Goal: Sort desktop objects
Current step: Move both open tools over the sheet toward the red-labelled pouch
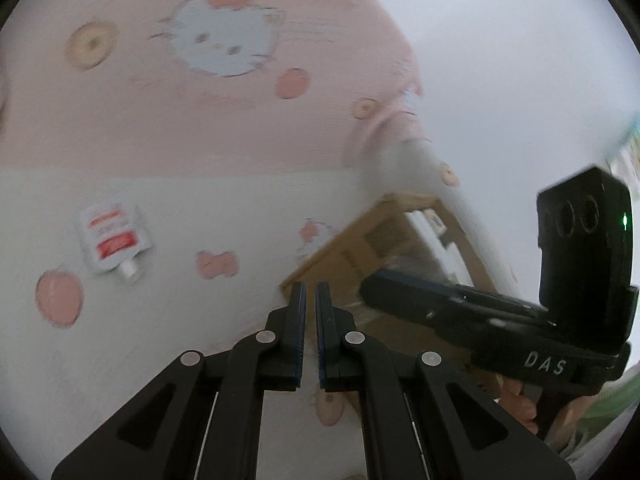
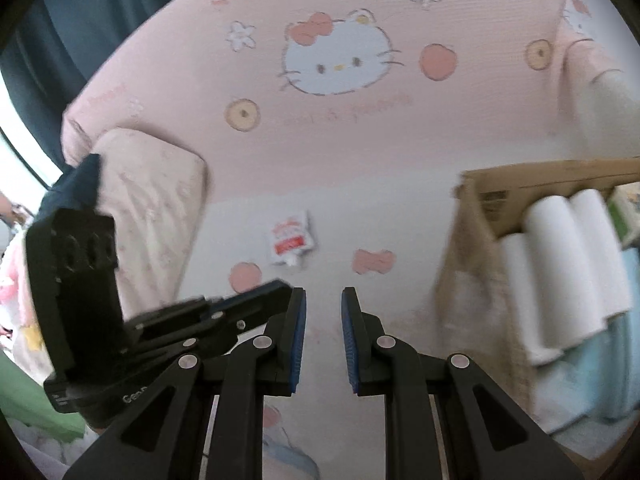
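A small white pouch with red print and a white cap (image 1: 113, 238) lies flat on the white and pink cartoon-cat sheet; it also shows in the right wrist view (image 2: 291, 237). A cardboard box (image 1: 384, 240) stands to the right, and in the right wrist view the box (image 2: 496, 200) holds white rolls (image 2: 568, 264). My left gripper (image 1: 311, 294) is nearly shut with a thin gap and holds nothing, right of and nearer than the pouch. My right gripper (image 2: 323, 298) is open and empty, short of the pouch. Each gripper shows in the other's view: the right one (image 1: 500, 316) and the left one (image 2: 168, 320).
A pink blanket with a cat face (image 2: 340, 60) rises behind the pouch. A beige pillow (image 2: 152, 208) lies at the left. Light blue cloth (image 2: 600, 360) sits in the box under the rolls. A dark curtain (image 2: 100, 8) hangs at the far left.
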### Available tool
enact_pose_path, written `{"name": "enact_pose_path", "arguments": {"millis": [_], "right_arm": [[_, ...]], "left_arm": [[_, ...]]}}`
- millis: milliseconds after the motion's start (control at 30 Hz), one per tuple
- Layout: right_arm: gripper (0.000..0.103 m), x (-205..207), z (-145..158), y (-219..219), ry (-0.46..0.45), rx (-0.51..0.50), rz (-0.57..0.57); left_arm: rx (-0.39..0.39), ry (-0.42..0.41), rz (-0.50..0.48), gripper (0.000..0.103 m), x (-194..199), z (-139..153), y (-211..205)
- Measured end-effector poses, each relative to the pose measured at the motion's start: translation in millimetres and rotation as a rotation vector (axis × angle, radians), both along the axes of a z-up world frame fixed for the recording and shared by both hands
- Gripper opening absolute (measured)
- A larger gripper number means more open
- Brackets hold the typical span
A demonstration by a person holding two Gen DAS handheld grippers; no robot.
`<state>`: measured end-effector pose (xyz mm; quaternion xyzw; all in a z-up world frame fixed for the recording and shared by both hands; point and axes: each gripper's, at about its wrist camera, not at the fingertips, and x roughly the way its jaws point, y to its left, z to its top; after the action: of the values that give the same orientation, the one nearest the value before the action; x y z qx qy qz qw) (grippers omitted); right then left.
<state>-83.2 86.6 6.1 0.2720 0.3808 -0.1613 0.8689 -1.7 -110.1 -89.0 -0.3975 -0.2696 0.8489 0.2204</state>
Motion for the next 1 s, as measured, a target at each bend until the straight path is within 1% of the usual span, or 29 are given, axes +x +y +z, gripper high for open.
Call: {"name": "enact_pose_path", "arguments": {"millis": [67, 100, 167, 233, 333, 367, 400, 433, 467, 500, 567, 600, 633, 700, 733, 767, 800, 867, 933, 967, 1000], "right_arm": [[0.014, 6.0, -7.2, 5.9, -0.015, -0.024, 0.009], [0.014, 9.0, -10.8, 9.7, -0.021, -0.042, 0.023], [0.014, 13.3, -19.1, 16.9, -0.065, -0.065, 0.044], [0.014, 19.2, -31.8, 20.0, -0.129, -0.032, 0.051], [0.014, 28.5, -52.2, 22.2, -0.178, 0.002, 0.041], [0.014, 34.0, -60.5, 23.0, -0.181, 0.0, 0.039], [0.014, 39.4, -67.4, 23.9, -0.176, -0.008, 0.042], [0.014, 45.6, -74.7, 25.4, -0.168, -0.025, 0.048], [0.014, 50.9, -79.4, 26.9, -0.166, -0.04, 0.054], [0.014, 56.7, -83.9, 27.6, -0.166, -0.057, 0.069], [0.014, 69.2, -91.7, 25.9, -0.157, -0.08, 0.091], [0.014, 74.2, -94.8, 22.7, -0.157, -0.076, 0.09], [0.014, 78.8, -98.4, 18.0, -0.159, -0.062, 0.084], [0.014, 85.5, -105.6, 7.0, -0.163, -0.022, 0.054], [0.014, 89.2, -111.3, 0.0, -0.157, 0.004, 0.03], [0.014, 92.8, -115.7, -5.3, -0.145, 0.023, 0.01], [0.014, 96.7, -120.4, -11.1, -0.131, 0.044, -0.011], [0.014, 101.7, -127.8, -21.0, -0.114, 0.082, -0.047], [0.014, 105.0, -133.1, -30.1, -0.085, 0.096, -0.09], [0.014, 105.6, -133.9, -33.2, -0.071, 0.093, -0.111], [0.014, 106.6, -135.2, -37.1, -0.047, 0.086, -0.14]], "left_arm": [[0.005, -0.02, 0.036, 0.003, 6.2, -9.6, -12.0], [-0.002, -0.033, 0.054, 0.003, 8.9, -15.1, -17.2], [-0.033, -0.052, 0.076, 0.003, 12.4, -24.3, -23.4], [-0.094, -0.07, 0.116, 0.003, 14.4, -33.2, -28.4], [-0.137, -0.092, 0.155, 0.004, 13.7, -43.2, -34.6], [-0.144, -0.098, 0.173, 0.007, 12.7, -46.0, -37.2], [-0.145, -0.102, 0.188, 0.014, 11.4, -48.4, -40.7], [-0.148, -0.104, 0.194, 0.019, 9.9, -50.7, -43.3], [-0.157, -0.107, 0.198, 0.027, 8.1, -53.9, -46.0], [-0.169, -0.106, 0.208, 0.032, 6.3, -57.1, -49.0], [-0.174, -0.111, 0.227, 0.035, 5.3, -63.6, -56.9], [-0.147, -0.129, 0.232, 0.035, 1.3, -68.8, -62.5], [-0.093, -0.156, 0.232, 0.035, -3.4, -74.9, -68.8], [0.067, -0.219, 0.247, 0.035, -13.3, -88.5, -85.2], [0.11, -0.23, 0.267, 0.035, -16.8, -91.7, -91.9], [0.128, -0.229, 0.294, 0.035, -21.0, -92.7, -98.0], [0.116, -0.218, 0.319, 0.035, -25.4, -91.8, -103.9], [0.068, -0.194, 0.34, 0.035, -34.2, -87.7, -112.3], [0.026, -0.178, 0.328, 0.035, -47.1, -85.2, -118.5], [0.017, -0.178, 0.32, 0.035, -54.0, -85.1, -121.6], [0.026, -0.18, 0.314, 0.035, -60.8, -86.1, -125.3]]}}
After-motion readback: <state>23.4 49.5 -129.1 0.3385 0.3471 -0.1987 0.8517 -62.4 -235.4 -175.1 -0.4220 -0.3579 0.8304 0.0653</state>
